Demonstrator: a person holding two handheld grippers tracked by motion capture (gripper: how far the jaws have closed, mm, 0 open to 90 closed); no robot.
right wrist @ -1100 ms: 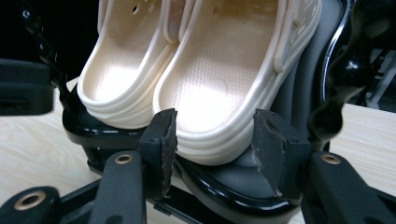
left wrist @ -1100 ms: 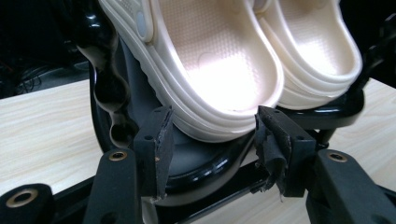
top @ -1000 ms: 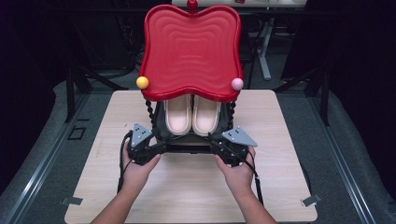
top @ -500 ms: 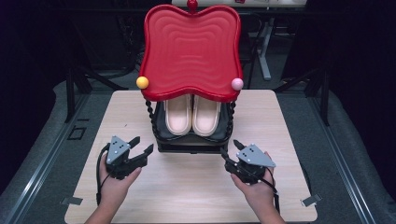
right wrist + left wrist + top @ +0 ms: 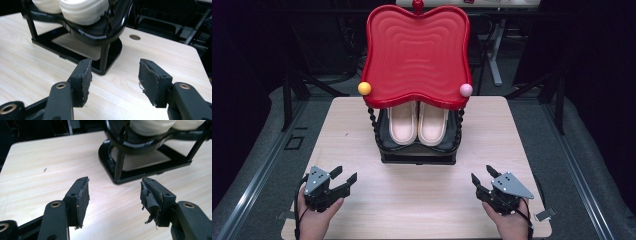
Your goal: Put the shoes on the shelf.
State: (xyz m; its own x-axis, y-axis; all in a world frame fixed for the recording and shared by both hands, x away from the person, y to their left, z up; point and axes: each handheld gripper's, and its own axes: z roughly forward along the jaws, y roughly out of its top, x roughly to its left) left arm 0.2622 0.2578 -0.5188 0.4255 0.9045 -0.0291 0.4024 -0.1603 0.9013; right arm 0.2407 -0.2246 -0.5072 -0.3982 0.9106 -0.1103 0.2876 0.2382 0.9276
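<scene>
Two grippers rest low over the near part of the wooden table (image 5: 352, 125), one at each near corner, with a black rack (image 5: 417, 156) standing between and beyond them at the table's middle. Going from left to right: the left gripper (image 5: 343, 178) sits in the person's left hand (image 5: 314, 220), its jaws spread wide with bare tabletop between the pads; they have just been opening, and nothing lies between them. In the left gripper view the rack's near corner stands ahead and a little to the right of the jaws, well apart from them, and the pad (image 5: 150, 201) on the right jaw is frayed and peeling. At the centre, the rack carries a pair of cream slippers (image 5: 417, 122) side by side on its black lower shelf, under a red wavy tray (image 5: 417, 55) that forms its top. A yellow ball (image 5: 364, 88) and a pink ball (image 5: 466, 90) sit at the tray's front corners. The tray covers the far ends of the slippers, so their full length cannot be seen from above. The right gripper (image 5: 481, 178), in the right hand (image 5: 507, 222), also gapes wide and empty, its jaws having just been opening. In the right gripper view the rack's other near corner stands ahead and to the left, clear of the pads, and the slippers are cut off at the top edge. Nothing lies on the table between either gripper and the rack.
</scene>
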